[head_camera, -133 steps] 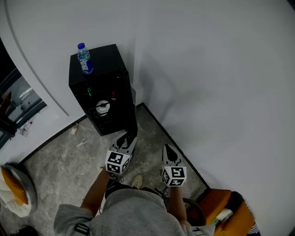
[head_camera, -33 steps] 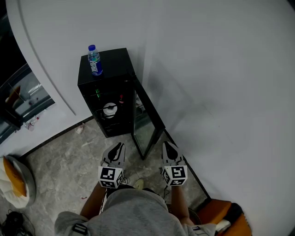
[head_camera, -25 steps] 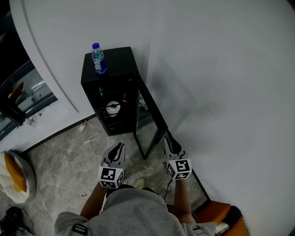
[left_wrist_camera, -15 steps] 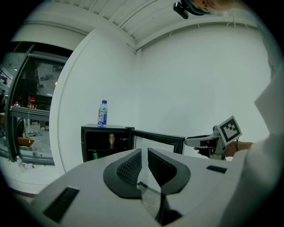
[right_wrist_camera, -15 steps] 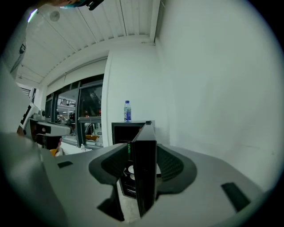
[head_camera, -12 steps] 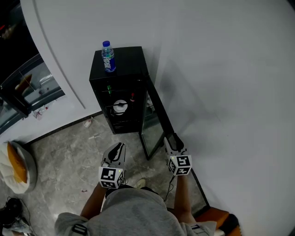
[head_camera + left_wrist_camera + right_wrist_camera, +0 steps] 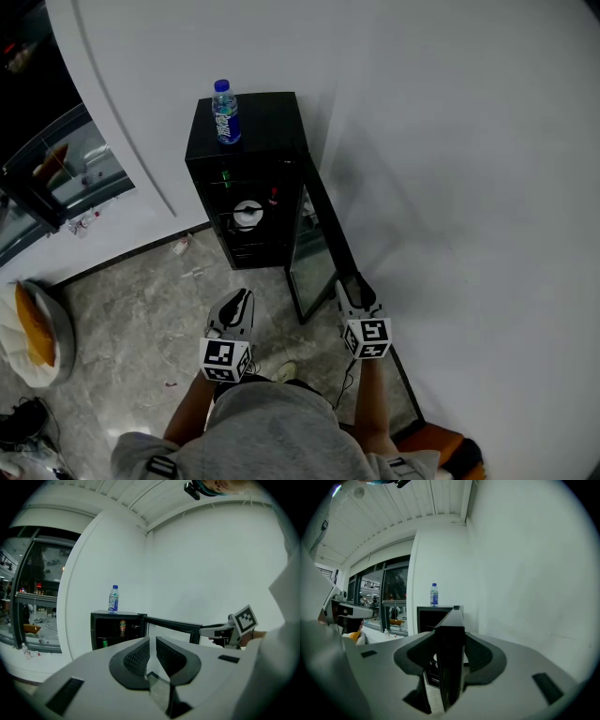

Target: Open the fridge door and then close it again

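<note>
A small black fridge [image 7: 246,169] stands against the white wall with its door [image 7: 319,246] swung out toward me. A water bottle [image 7: 224,112] stands on its top. My right gripper [image 7: 352,284] is at the door's free edge [image 7: 450,663]. Its jaws have just been opening and now stand wide on either side of that edge; I see no pad pressing on it. My left gripper [image 7: 242,302] hangs left of the door, apart from it, shut and empty [image 7: 152,644]. Cans and a white item [image 7: 247,214] sit on the fridge shelves.
The white wall [image 7: 469,187] runs close along the right of the door. A glass partition [image 7: 56,178] is at the far left. A grey basket with an orange and white bundle [image 7: 33,337] sits on the marble floor at the left.
The fridge door was shut in the oldest frame and now stands open. My right gripper moved forward to the door's free edge. The left gripper stayed where it was.
</note>
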